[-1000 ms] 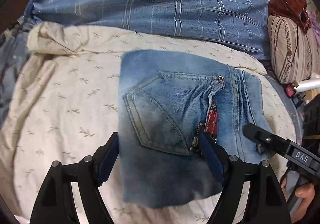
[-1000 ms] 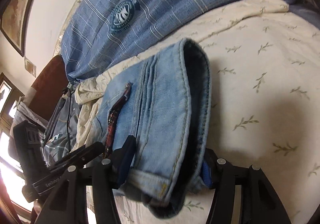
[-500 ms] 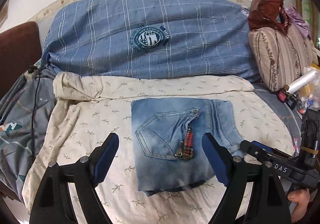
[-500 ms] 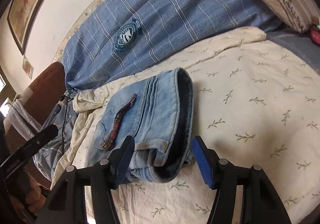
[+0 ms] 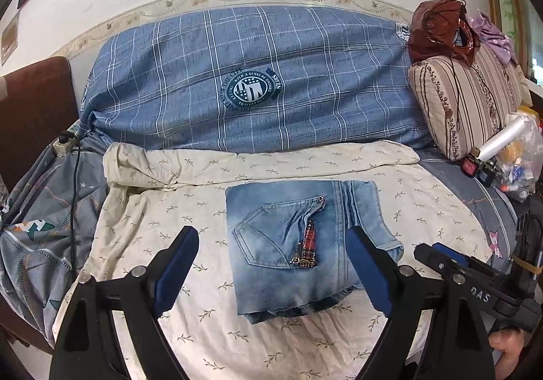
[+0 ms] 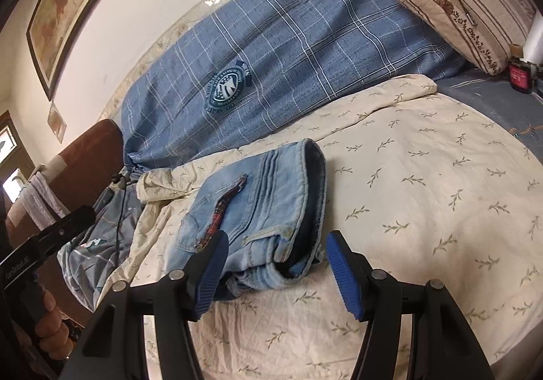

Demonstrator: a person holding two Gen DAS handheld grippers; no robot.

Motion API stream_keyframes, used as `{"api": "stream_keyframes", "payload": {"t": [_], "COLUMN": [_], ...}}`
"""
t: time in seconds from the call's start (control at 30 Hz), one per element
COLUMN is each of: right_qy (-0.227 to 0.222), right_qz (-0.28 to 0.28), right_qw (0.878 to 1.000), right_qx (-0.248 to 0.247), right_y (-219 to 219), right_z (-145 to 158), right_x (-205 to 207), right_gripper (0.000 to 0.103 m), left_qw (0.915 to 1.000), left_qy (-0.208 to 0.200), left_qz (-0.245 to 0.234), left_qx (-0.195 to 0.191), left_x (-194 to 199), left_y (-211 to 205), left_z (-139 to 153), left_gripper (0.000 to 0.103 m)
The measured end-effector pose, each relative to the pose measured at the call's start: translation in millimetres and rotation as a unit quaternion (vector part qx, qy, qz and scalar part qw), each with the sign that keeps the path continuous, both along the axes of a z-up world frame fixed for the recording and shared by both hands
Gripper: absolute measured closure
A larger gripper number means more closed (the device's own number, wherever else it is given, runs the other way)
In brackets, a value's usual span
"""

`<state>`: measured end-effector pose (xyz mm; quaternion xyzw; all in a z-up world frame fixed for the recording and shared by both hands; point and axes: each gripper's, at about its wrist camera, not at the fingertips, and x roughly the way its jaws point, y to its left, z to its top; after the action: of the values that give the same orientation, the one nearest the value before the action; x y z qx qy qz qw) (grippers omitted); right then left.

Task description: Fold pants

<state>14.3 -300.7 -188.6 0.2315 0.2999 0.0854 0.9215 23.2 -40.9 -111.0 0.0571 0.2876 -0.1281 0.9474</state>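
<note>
Count: one pair of folded jeans (image 5: 298,244), one cream leaf-print sheet (image 5: 135,230), one blue plaid bolster (image 5: 251,81), one striped pillow (image 5: 465,101), two tongs.

The jeans lie flat at centre frame on the sheet, back pocket and red plaid trim upward. In the left wrist view they sit beyond and between the fingers of the left gripper (image 5: 271,271), untouched; its jaws are wide and opening, holding nothing. In the right wrist view the waistband end lies just past the right gripper (image 6: 275,271), whose jaws stand parted and empty, clear of the denim.

A second earlier both tongs sat close over the jeans; both have drawn back and upward.
</note>
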Motion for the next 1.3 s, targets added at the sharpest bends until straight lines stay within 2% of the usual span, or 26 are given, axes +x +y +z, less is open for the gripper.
{"api": "stream_keyframes", "payload": {"t": [0.2, 0.33, 0.5, 0.67, 1.07, 1.3], "right_qy": [-0.026, -0.045, -0.042, -0.056, -0.083, -0.097], "right_qz": [0.002, 0.000, -0.020, -0.020, 0.009, 0.013], "right_qw": [0.999, 0.999, 0.998, 0.994, 0.989, 0.983], "right_qx": [-0.026, -0.031, -0.052, -0.092, -0.119, -0.155], "right_y": [7.5, 10.8, 18.2, 33.4, 69.3, 94.3], "right_z": [8.6, 14.8, 23.6, 38.6, 81.8, 97.1], "right_x": [-18.7, -28.1, -41.6, -49.9, -53.3, -59.5], "right_gripper": [0.040, 0.040, 0.040, 0.037, 0.035, 0.035], "left_qw": [0.9999, 0.9997, 0.9991, 0.9988, 0.9977, 0.9966], "left_qy": [-0.010, -0.018, -0.038, -0.044, -0.037, -0.040], "left_qz": [-0.002, 0.000, 0.002, 0.012, 0.057, 0.071], "left_qx": [0.010, 0.015, 0.018, 0.015, -0.002, 0.007], "left_x": [-5.0, -9.5, -16.9, -18.8, -10.4, -14.8], "left_y": [-4.6, -4.5, -0.6, 6.9, 40.8, 49.9], "left_z": [3.3, 6.7, 14.7, 19.5, 23.3, 27.4], "left_gripper": [0.014, 0.005, 0.003, 0.002, 0.002, 0.002]}}
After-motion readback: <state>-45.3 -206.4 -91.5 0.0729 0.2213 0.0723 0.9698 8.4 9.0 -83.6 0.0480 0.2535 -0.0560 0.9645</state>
